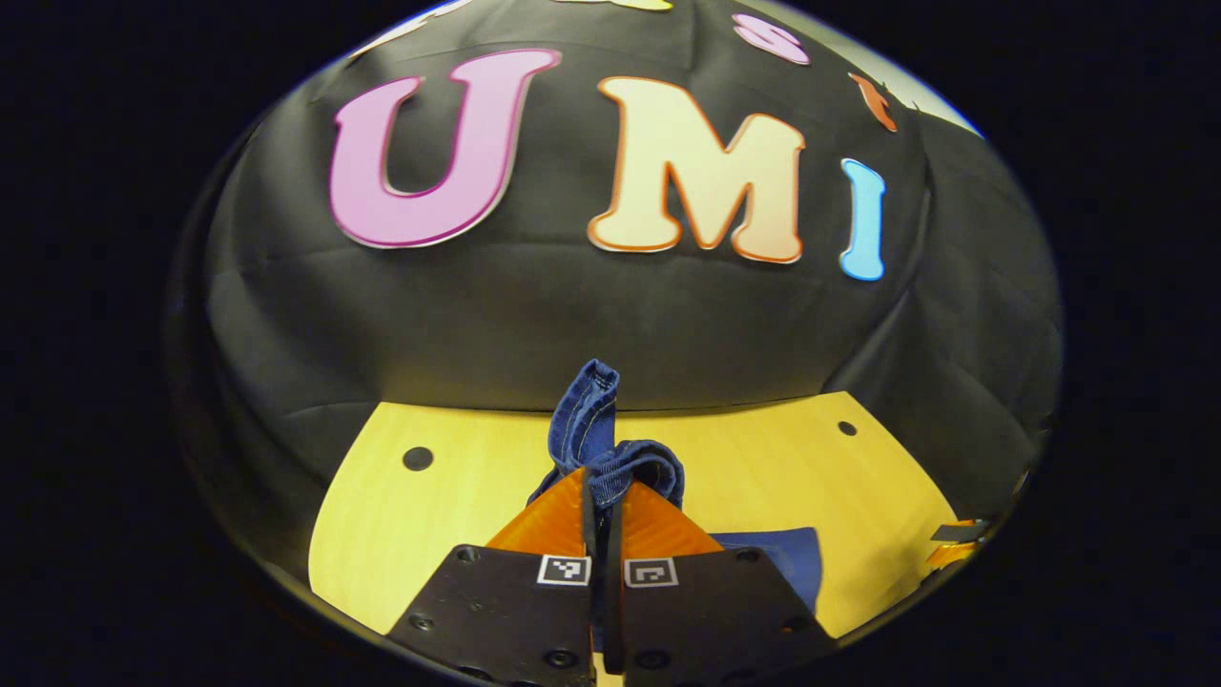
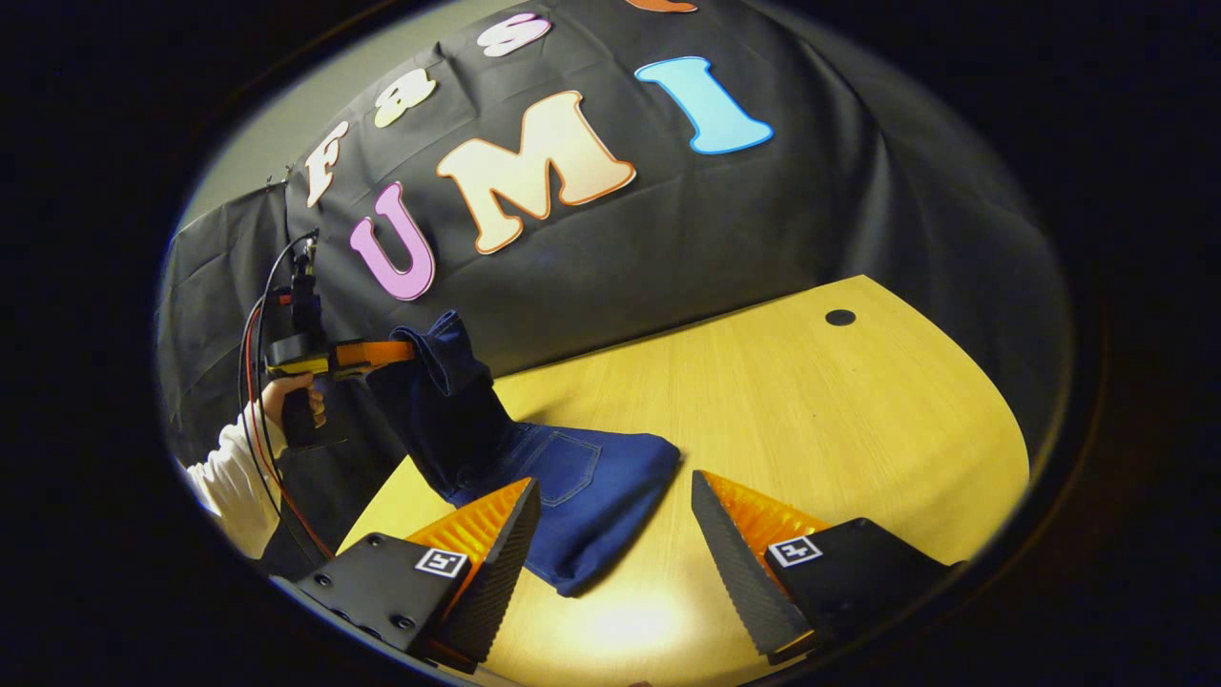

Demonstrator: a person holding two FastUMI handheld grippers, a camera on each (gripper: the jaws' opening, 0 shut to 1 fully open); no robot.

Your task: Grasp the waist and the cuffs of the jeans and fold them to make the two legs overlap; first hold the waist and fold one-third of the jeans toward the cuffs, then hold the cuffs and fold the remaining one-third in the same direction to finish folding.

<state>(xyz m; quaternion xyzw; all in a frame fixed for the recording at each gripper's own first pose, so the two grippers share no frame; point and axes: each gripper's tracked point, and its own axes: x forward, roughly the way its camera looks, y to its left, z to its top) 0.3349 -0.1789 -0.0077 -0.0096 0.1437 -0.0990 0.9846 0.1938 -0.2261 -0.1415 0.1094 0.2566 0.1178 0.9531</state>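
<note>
The right gripper (image 2: 615, 534) hung low in the right gripper view, jaws wide apart and empty, just above the jeans (image 2: 563, 487) lying on the wooden table (image 2: 811, 401) at lower centre. At left of the frame, a hand (image 2: 286, 396) held the left gripper (image 2: 401, 351) level and raised, clamped on a bunched denim end (image 1: 606, 448). Judgement: carry that end over evenly, keeping the edges aligned, while the free gripper steadies the fold.

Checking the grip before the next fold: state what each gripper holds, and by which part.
The left gripper is shut on a hemmed edge of the jeans, lifting that end off the table. The right gripper is open, holding nothing.
</note>
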